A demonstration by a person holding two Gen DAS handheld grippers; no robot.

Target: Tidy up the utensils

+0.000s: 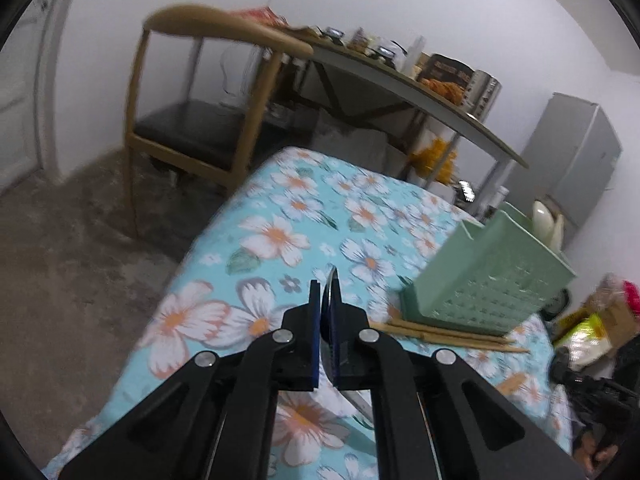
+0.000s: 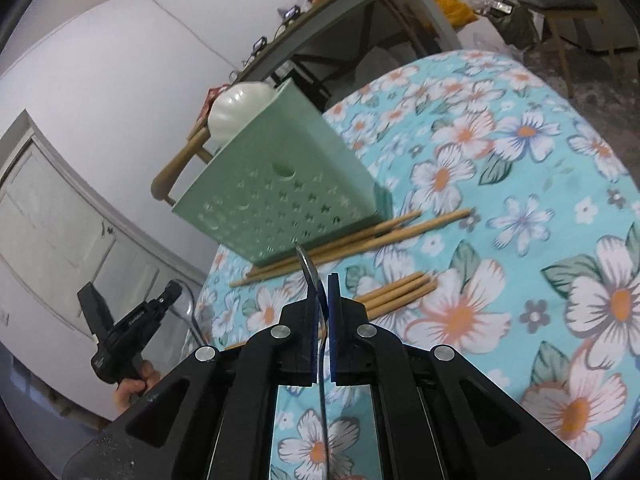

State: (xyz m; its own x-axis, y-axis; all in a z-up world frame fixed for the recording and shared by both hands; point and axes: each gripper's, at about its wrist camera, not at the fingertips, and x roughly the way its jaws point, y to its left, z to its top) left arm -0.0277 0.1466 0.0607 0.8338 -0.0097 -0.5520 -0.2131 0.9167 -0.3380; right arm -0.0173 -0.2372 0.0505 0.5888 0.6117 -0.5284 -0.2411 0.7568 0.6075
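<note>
Left gripper (image 1: 326, 280): fingers clamped on a thin metal utensil (image 1: 331, 300), seen edge-on, above the floral cloth (image 1: 280, 208).
Right gripper (image 2: 322, 280): fingers closed on a spoon (image 2: 308, 268), its bowl curving up past the tips, handle running back between the pads.
Holder (image 2: 280, 184): green, perforated, stood on the cloth ahead of both grippers, a white ladle (image 2: 240, 108) rising from it.
Chopsticks (image 2: 360, 236): loose pairs lay flat on the cloth at the holder's foot.
</note>
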